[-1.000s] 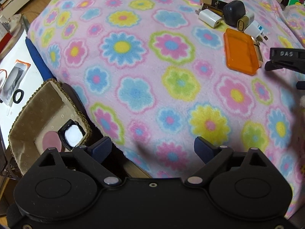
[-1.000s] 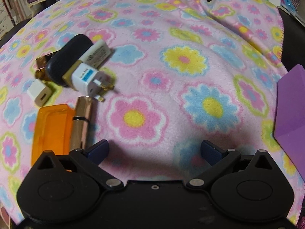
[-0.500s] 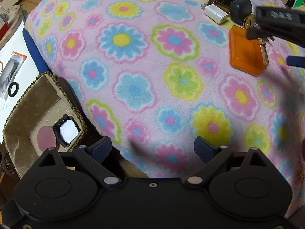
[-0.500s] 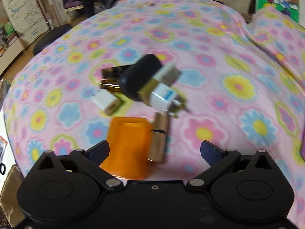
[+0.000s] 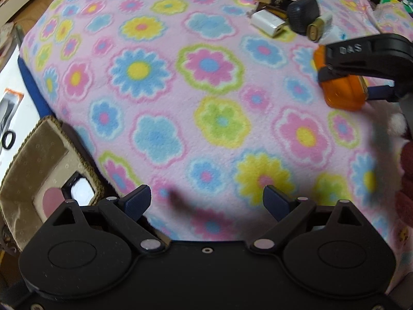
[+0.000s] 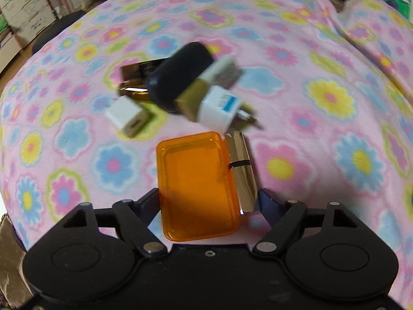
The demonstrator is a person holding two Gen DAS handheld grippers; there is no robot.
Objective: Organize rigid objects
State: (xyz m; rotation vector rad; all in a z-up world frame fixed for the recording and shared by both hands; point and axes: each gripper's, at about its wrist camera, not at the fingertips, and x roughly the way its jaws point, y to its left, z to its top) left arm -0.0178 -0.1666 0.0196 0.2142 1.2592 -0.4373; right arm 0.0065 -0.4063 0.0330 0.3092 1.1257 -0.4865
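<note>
My right gripper (image 6: 207, 201) is closing around the orange plastic case (image 6: 197, 184), which lies flat on the flowered fleece blanket (image 5: 206, 103). A gold lipstick tube (image 6: 242, 170) lies touching the case's right edge, inside the jaws too, so I judge the pads may catch both and the tube could slip out or skew the case. Just beyond the case sits a cluster: white plug adapter (image 6: 219, 109), black pouch (image 6: 180, 76), white charger cube (image 6: 127, 116). My left gripper (image 5: 206, 201) hangs apart and empty, well away from the case, near a woven basket (image 5: 33, 155).
</note>
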